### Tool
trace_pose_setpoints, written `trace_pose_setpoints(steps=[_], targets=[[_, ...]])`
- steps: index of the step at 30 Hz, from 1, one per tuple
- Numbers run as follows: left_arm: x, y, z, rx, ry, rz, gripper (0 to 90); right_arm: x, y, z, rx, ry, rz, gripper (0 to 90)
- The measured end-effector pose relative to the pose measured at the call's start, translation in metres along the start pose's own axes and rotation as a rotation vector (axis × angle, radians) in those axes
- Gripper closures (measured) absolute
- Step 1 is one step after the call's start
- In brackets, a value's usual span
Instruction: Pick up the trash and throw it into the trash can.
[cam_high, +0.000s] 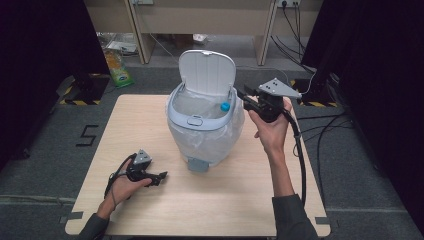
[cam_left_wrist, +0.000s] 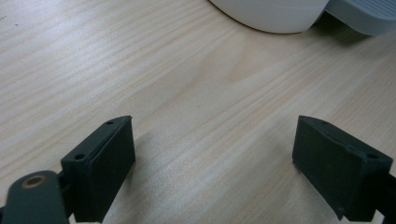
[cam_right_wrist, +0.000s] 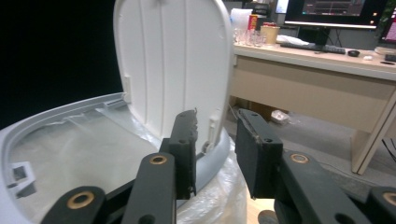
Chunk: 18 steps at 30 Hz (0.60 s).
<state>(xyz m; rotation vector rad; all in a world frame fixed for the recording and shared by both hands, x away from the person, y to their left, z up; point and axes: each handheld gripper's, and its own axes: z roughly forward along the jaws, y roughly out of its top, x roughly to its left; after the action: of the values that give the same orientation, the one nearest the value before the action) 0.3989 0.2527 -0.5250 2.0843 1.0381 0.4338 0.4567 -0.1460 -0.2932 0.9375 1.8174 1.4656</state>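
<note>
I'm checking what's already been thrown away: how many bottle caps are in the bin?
1. A blue cap lies inside the open bin, by its right rim, near the right claw. The bag's folds may hide more lower down.

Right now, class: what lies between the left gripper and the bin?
Only bare table lies between the left gripper and the bin, as the high view shows.

Black tool (cam_high: 243, 94) with grey three-cornered plate, brass rivets, black cable; dark sleeves.
</note>
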Motion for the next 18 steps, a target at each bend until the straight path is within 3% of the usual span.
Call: trace_pose_setpoints(steps=[7,18], targets=[[0.0003,0.0,-0.0002,0.003,0.001,0.003,12.4,-0.0049,-0.0018,0.0031,-0.003,-0.015,0.006,81.3],[0.0001,0.0,-0.0001,0.001,0.0,0.001,12.4,-0.0075,-0.0032,0.0058,-0.005,-0.014,0.009,82.6]])
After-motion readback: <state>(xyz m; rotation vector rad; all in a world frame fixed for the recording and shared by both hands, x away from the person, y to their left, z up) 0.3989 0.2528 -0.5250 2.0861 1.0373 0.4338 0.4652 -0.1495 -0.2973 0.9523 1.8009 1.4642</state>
